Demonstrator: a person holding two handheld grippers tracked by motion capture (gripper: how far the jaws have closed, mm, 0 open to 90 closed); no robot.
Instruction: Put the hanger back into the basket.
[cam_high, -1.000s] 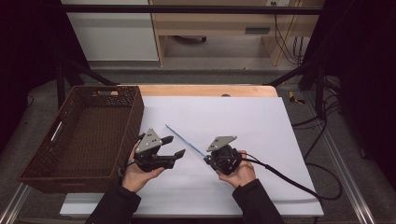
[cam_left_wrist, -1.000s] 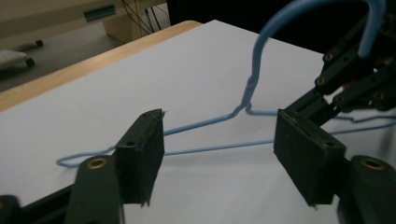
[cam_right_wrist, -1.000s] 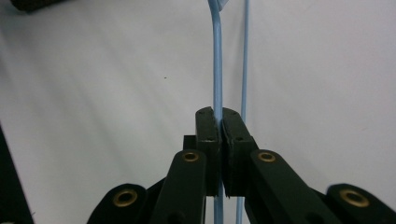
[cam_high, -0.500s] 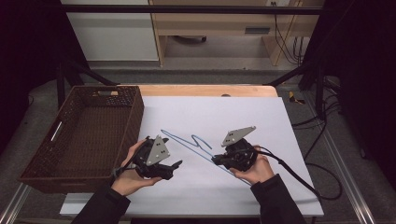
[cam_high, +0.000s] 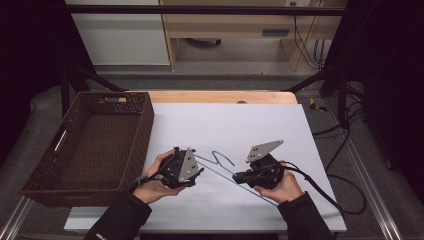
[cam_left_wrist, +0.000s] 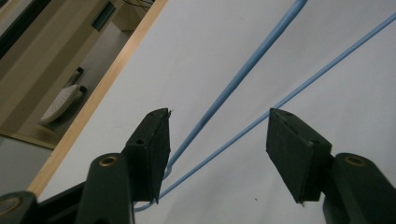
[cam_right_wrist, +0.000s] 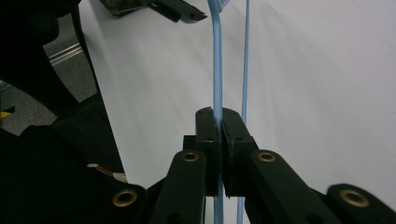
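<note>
A blue wire clothes hanger (cam_high: 216, 172) lies slanted on the white tabletop (cam_high: 240, 125), hook pointing away from me. My right gripper (cam_high: 238, 176) is shut on one of its wires; the right gripper view shows the pads (cam_right_wrist: 208, 126) pinching that wire (cam_right_wrist: 216, 60), with a second wire running just beside them. My left gripper (cam_high: 198, 173) sits at the hanger's left end. In the left gripper view its jaws (cam_left_wrist: 217, 149) have just been closing but stand apart, with both hanger wires (cam_left_wrist: 252, 70) passing between them near the left pad.
A dark woven basket (cam_high: 145, 120) stands at the table's left side. A wooden table edge (cam_high: 220, 96) runs along the back. The right gripper's cable (cam_high: 325, 192) trails off to the right. Shelving and cables sit on the floor beyond the table.
My right gripper has carried the hanger to the right, swinging it to a new slant. My left gripper has shifted right to the hanger's end, and its jaws now straddle the wires.
</note>
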